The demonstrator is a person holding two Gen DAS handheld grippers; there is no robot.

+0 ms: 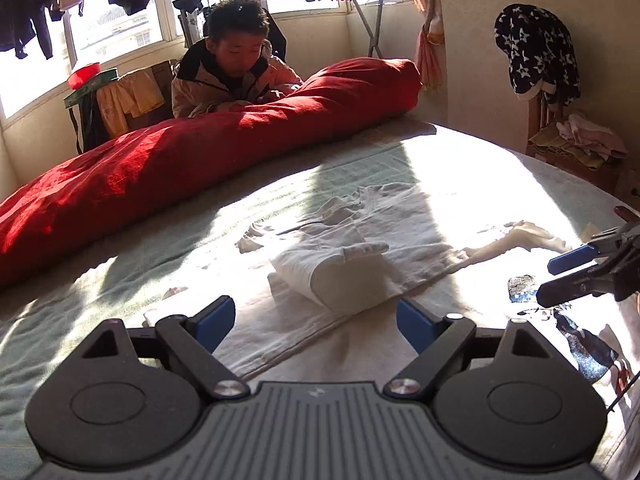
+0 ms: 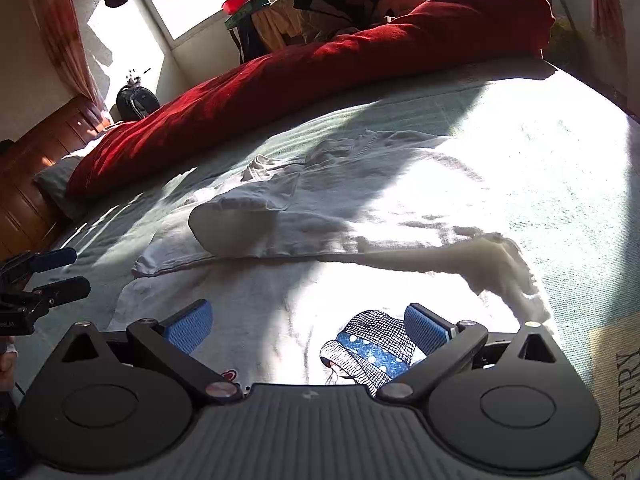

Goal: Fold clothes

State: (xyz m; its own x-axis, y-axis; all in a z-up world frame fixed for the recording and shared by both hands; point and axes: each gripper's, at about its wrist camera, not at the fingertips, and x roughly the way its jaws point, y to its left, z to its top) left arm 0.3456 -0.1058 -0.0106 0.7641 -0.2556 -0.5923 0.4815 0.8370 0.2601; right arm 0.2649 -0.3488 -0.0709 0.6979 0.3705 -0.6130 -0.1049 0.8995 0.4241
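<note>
Sunlit white printed T-shirt (image 2: 280, 320) lies flat on the bed (image 2: 560, 200) for folding; left gripper (image 1: 316, 322) and right gripper (image 2: 308, 326) hover, fingers wide, holding nothing.

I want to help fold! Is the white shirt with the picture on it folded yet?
Partly. The white shirt lies mostly flat on the bed, one sleeve folded in, the other sleeve stretched out.

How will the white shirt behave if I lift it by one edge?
Probably floppy: the white shirt lies limp and wrinkled on the bed, one sleeve trailing. It looks thin, so likely light. The folded sleeve will probably fall open once it is lifted.
</note>
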